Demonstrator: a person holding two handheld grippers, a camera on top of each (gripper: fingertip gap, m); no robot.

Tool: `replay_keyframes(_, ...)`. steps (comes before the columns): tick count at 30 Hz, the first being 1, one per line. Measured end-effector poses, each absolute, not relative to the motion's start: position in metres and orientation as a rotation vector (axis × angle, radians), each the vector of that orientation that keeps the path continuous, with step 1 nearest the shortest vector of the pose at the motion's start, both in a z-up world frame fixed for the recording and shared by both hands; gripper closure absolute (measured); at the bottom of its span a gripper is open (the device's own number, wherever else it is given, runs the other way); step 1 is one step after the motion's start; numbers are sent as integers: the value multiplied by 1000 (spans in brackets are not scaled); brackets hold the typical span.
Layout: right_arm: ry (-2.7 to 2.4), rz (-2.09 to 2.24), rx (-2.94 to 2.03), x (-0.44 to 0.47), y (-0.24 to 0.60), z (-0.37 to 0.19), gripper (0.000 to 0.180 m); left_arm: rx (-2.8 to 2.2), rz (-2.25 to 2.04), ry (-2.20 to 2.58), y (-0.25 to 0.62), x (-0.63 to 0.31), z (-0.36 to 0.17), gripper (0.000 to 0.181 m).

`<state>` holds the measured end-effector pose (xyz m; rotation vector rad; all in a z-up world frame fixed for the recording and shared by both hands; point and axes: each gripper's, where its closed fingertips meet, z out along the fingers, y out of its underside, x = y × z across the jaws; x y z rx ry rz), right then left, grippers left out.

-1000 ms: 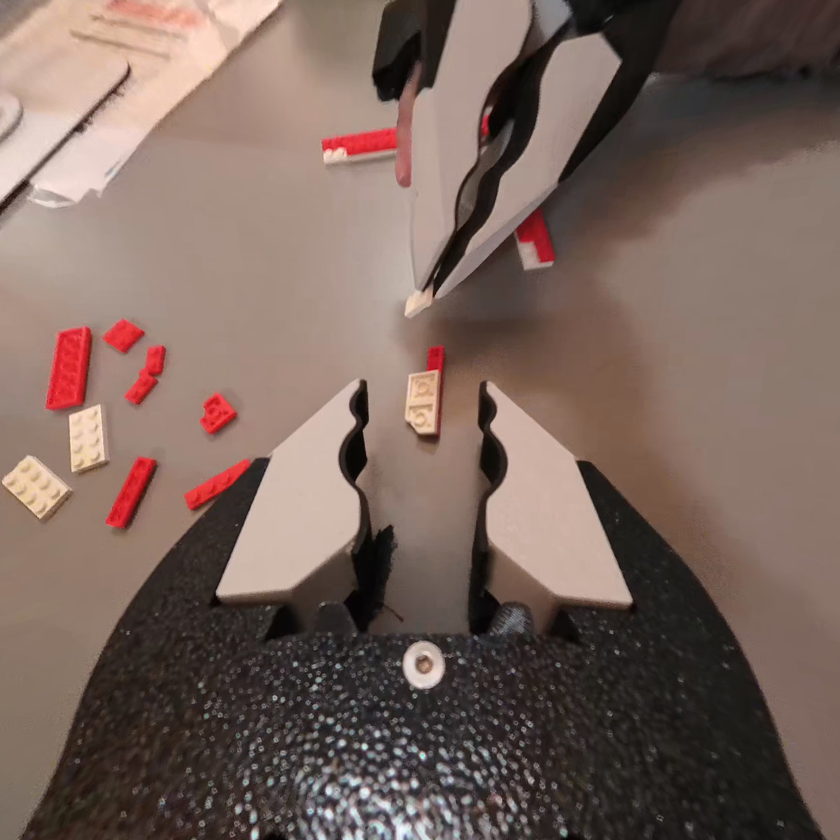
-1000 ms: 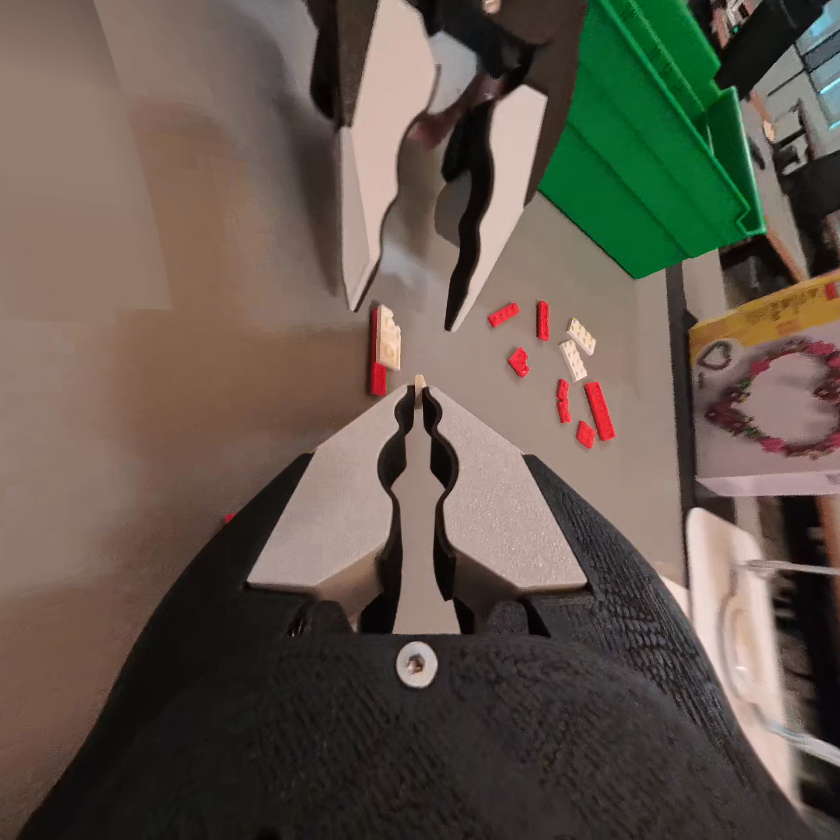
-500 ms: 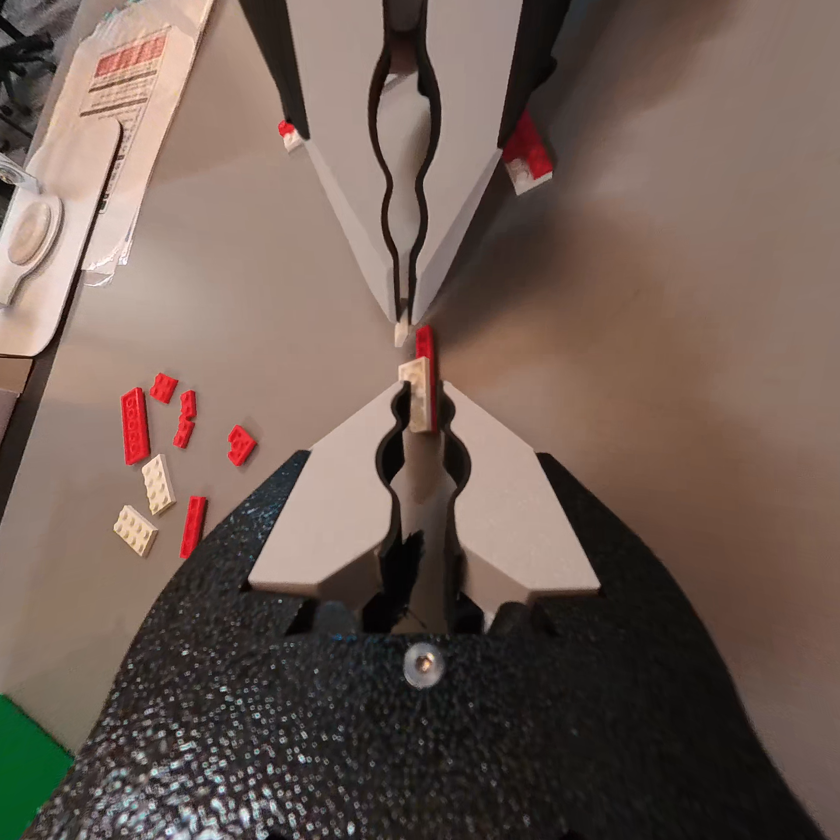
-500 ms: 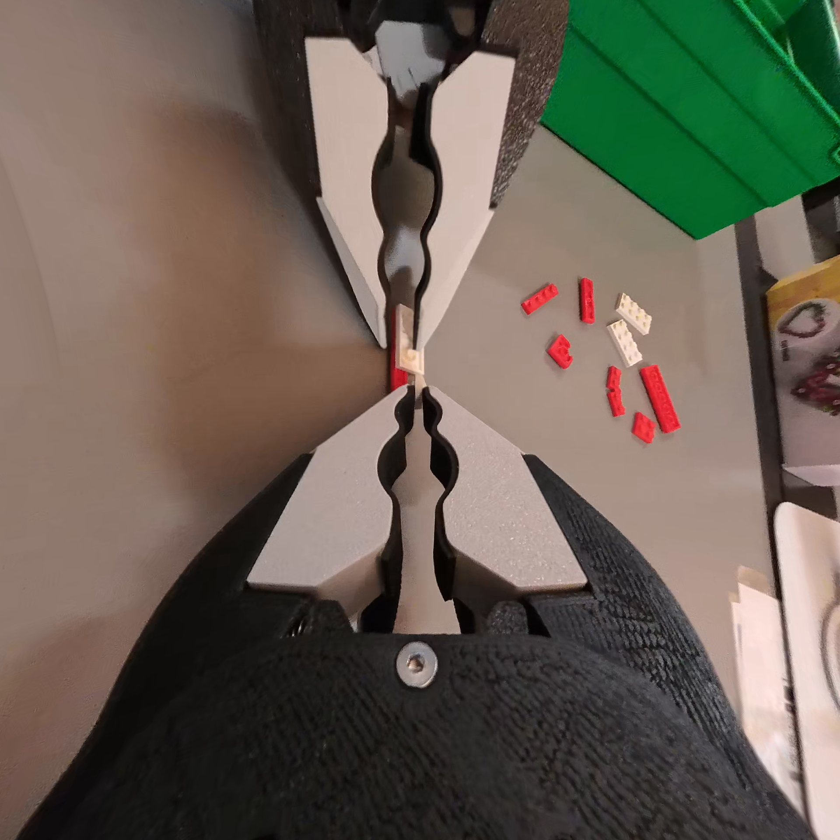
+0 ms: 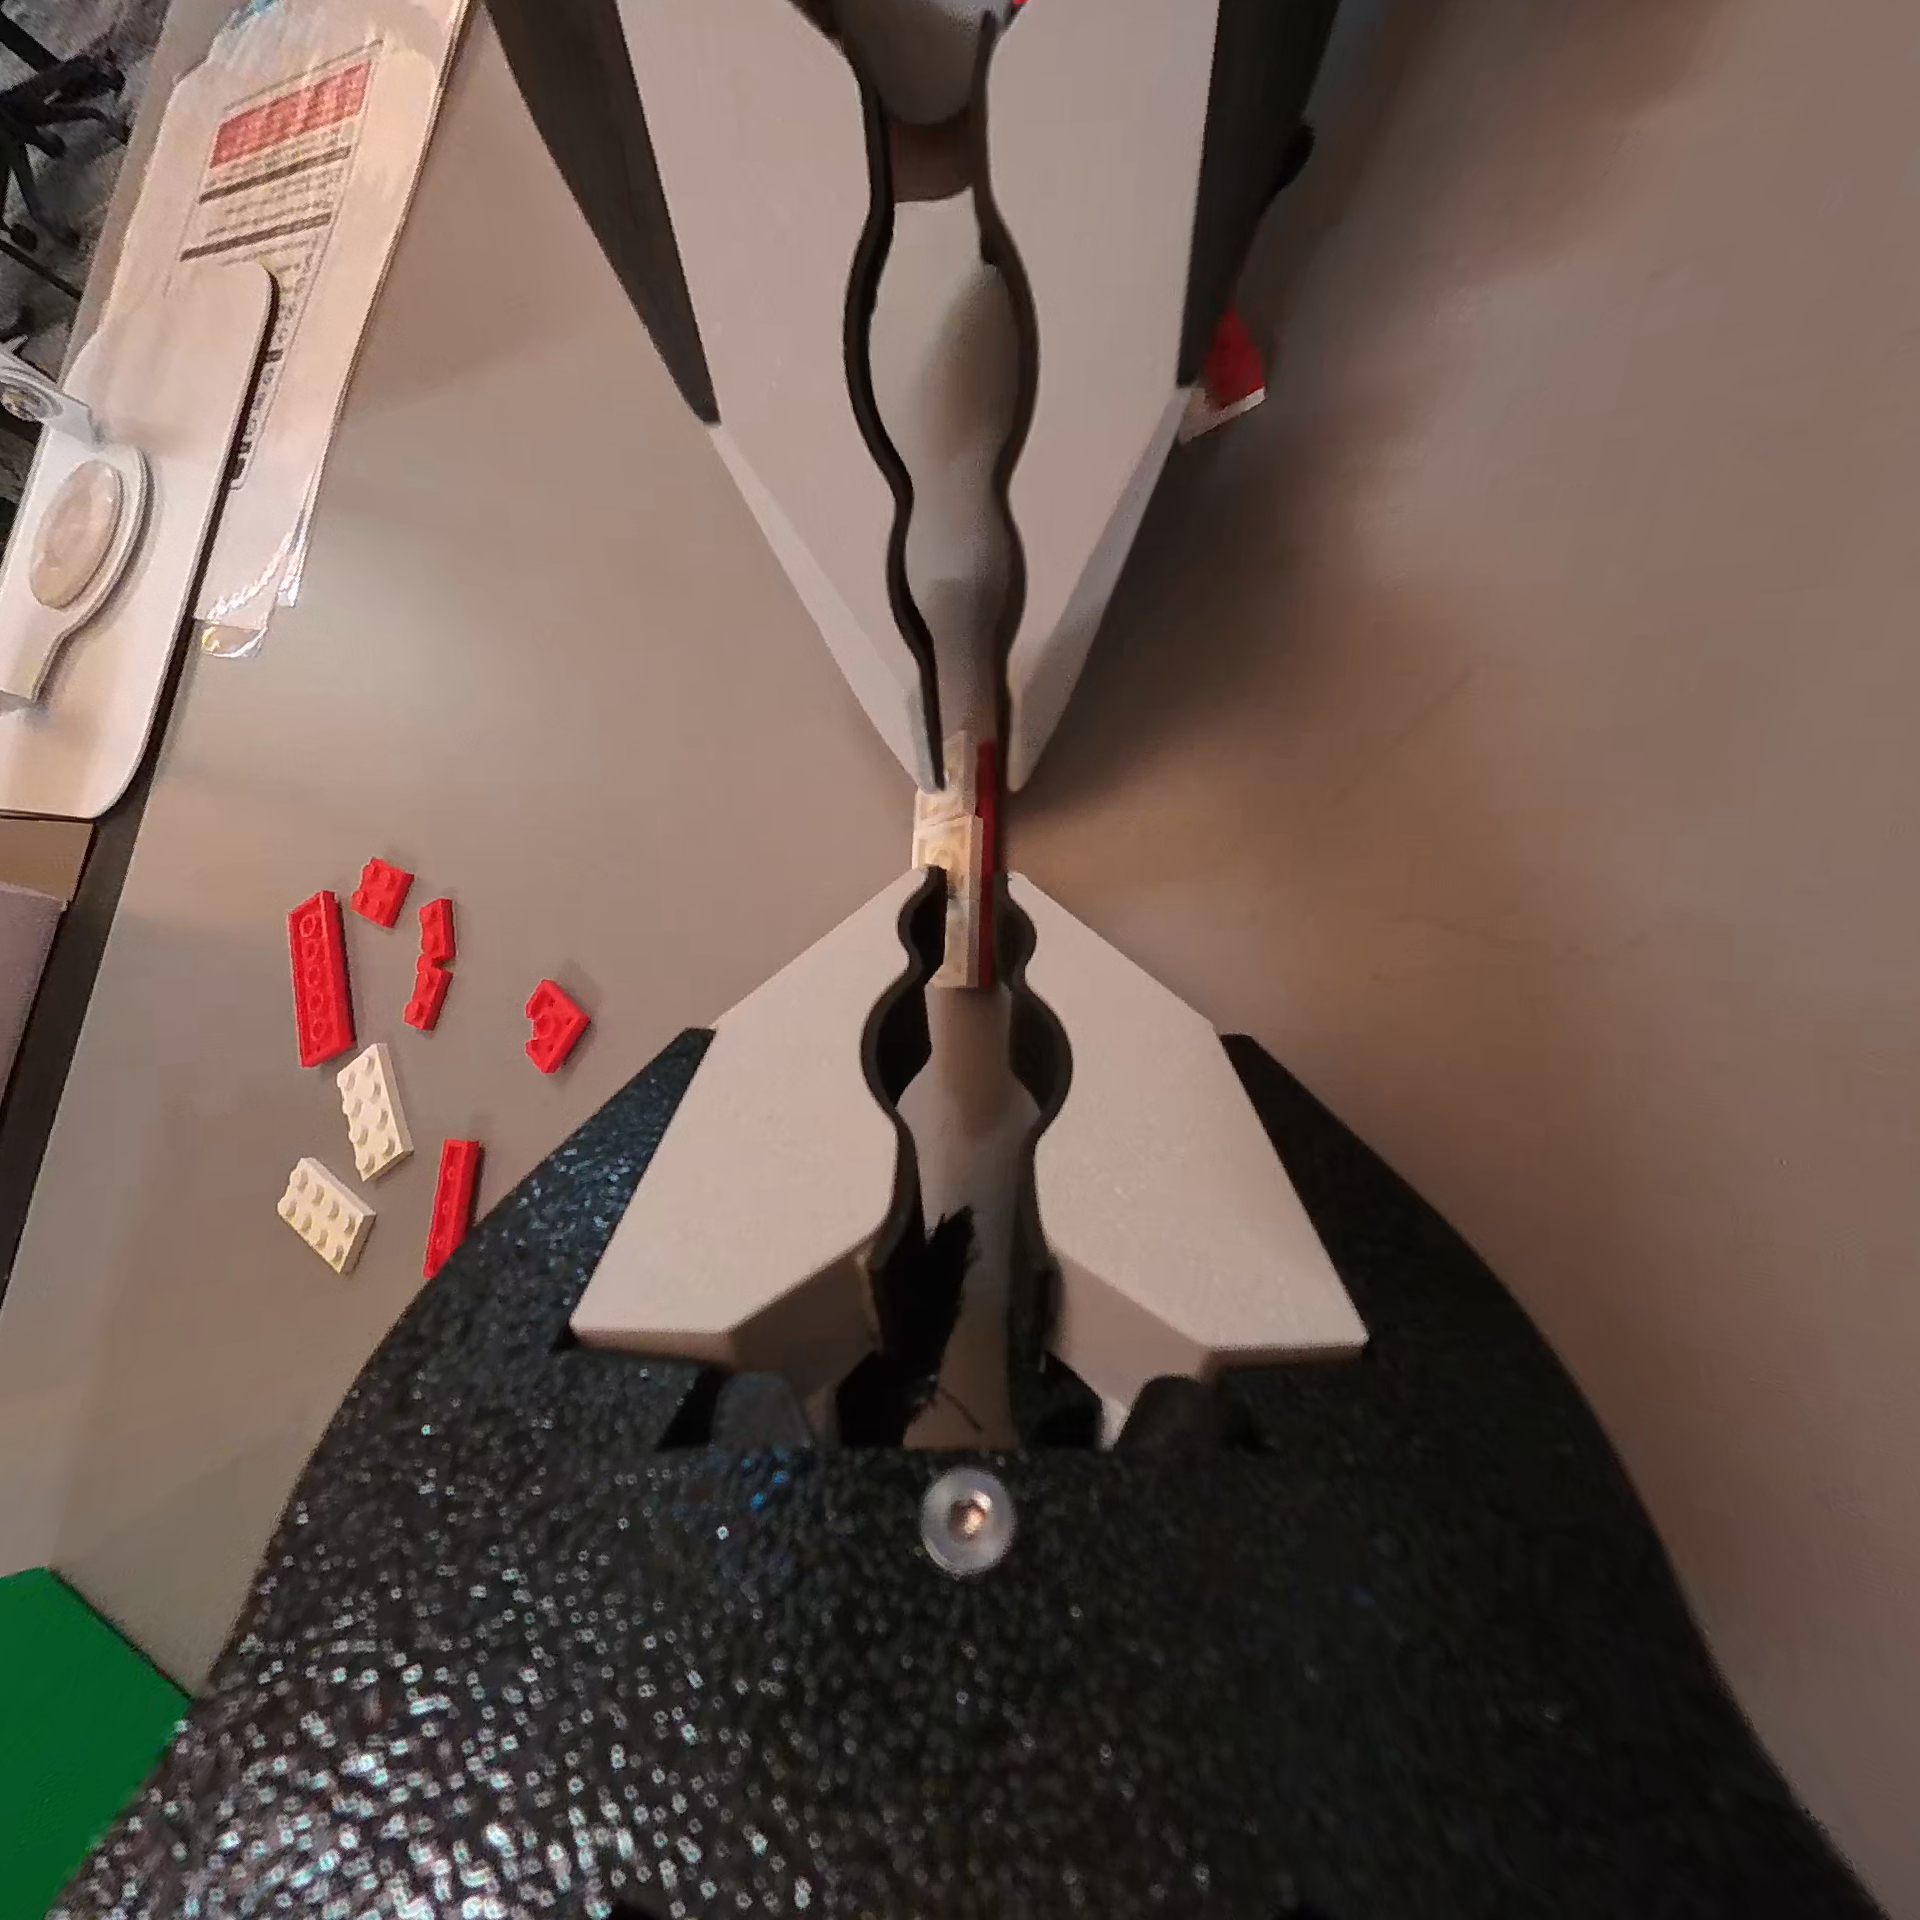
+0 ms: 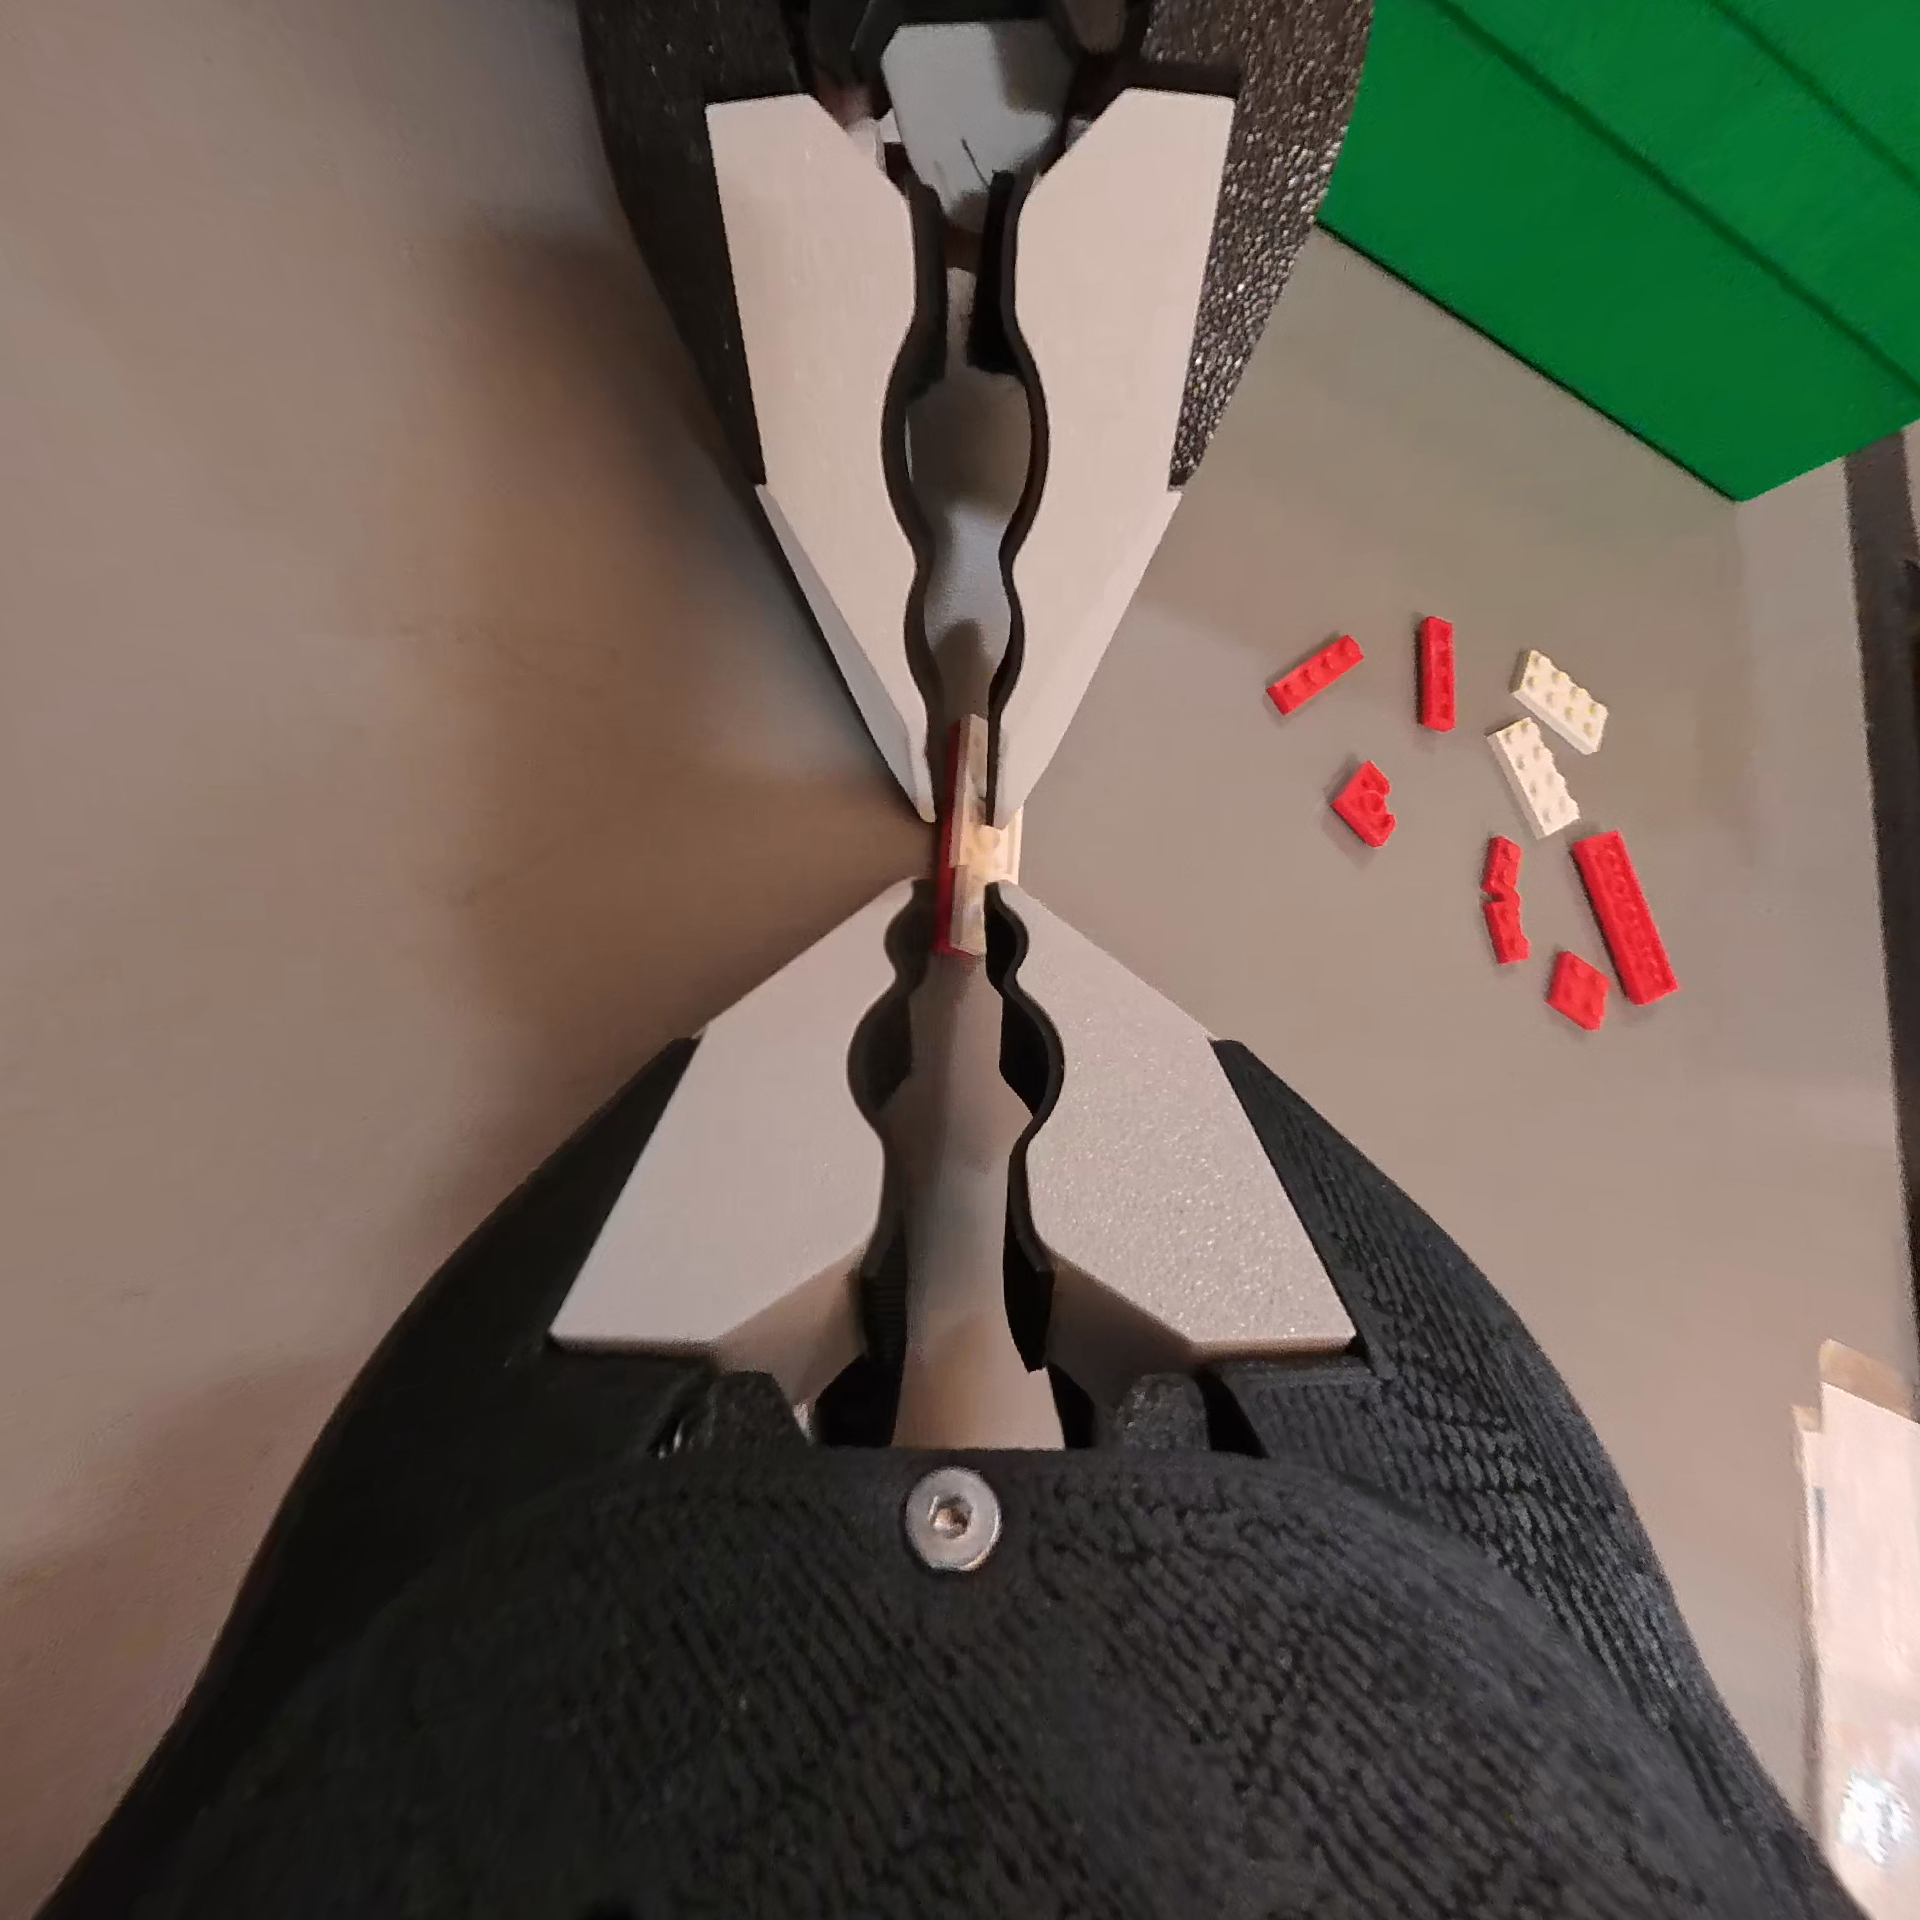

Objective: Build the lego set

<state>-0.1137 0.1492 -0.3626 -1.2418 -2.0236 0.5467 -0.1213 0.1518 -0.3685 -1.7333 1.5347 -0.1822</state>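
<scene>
here left hand-held gripper (image 5: 964,894) and right hand-held gripper (image 6: 951,899) tip to tip, both pinching red-white lego stack (image 5: 961,831).

We see a plain grey tabletop (image 5: 1558,727) with a loose cluster of small red and white bricks (image 5: 374,1049) lying flat on it, close together but mostly apart from one another: a long red plate (image 6: 1624,916), two white plates (image 6: 1536,777) side by side, two thin red strips and several small red bits. Towards one edge a green bin (image 6: 1621,239) stands on the tabletop. Near the opposite edge lie a flat white card package (image 5: 177,395) and clear wrapping just beside it. Another red and white piece (image 5: 1231,374) lies farther off, partly hidden.
</scene>
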Motion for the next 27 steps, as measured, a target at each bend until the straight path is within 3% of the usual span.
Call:
replay_keyframes(10,-2036,558,-1242,-111,146,-362,156,-1741,-182,1524,153,-120,-369,175)
replay_keyframes(27,-2036,285,-1084,-111,160,-365,168,-1784,-277,1434,156,-118,-366,176)
